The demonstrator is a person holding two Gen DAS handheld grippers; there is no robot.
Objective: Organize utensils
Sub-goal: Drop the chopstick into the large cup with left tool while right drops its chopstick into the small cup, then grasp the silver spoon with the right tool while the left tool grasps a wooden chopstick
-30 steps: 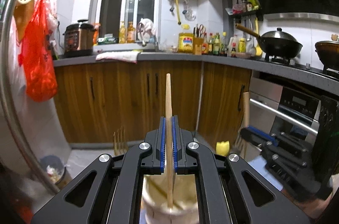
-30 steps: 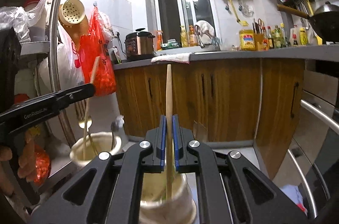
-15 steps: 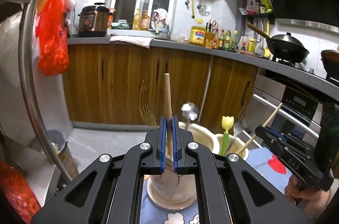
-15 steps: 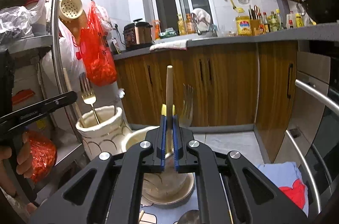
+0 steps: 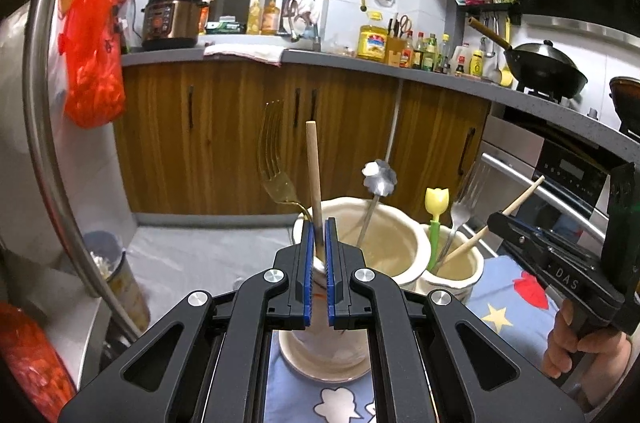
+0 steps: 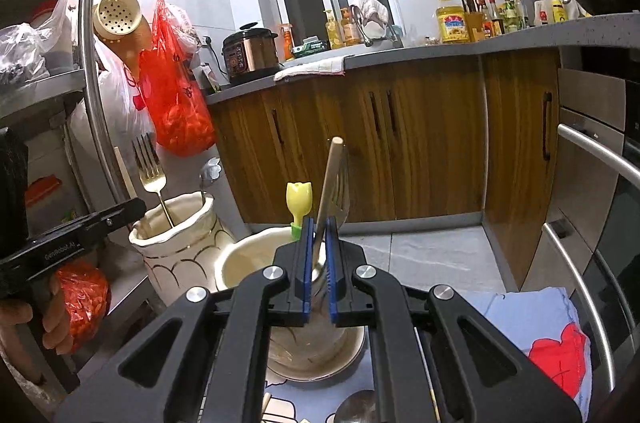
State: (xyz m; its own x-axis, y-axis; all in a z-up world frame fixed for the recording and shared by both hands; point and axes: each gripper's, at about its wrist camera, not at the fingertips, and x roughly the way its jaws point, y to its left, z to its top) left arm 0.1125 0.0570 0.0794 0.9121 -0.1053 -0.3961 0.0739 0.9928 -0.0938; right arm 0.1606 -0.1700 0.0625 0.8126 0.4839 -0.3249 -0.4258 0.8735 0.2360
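A: Left wrist: left gripper [image 5: 318,223] pinches a wooden stick [image 5: 314,179] above the tall cream holder [image 5: 392,243], gold fork [image 5: 276,175] inside.

B: And rightward?

A: The small cream pot [image 5: 456,273] holds a tulip utensil [image 5: 436,207]; right gripper [image 6: 319,223] pinches another stick [image 6: 330,179].

Two ceramic holders [image 5: 394,247] [image 5: 460,271], two forks [image 5: 276,163] [image 5: 464,207], two wooden sticks [image 5: 314,175] [image 5: 516,203].

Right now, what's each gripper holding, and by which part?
Left gripper: pale wooden stick, gripped low on its shaft. Right gripper: another wooden stick, also low.
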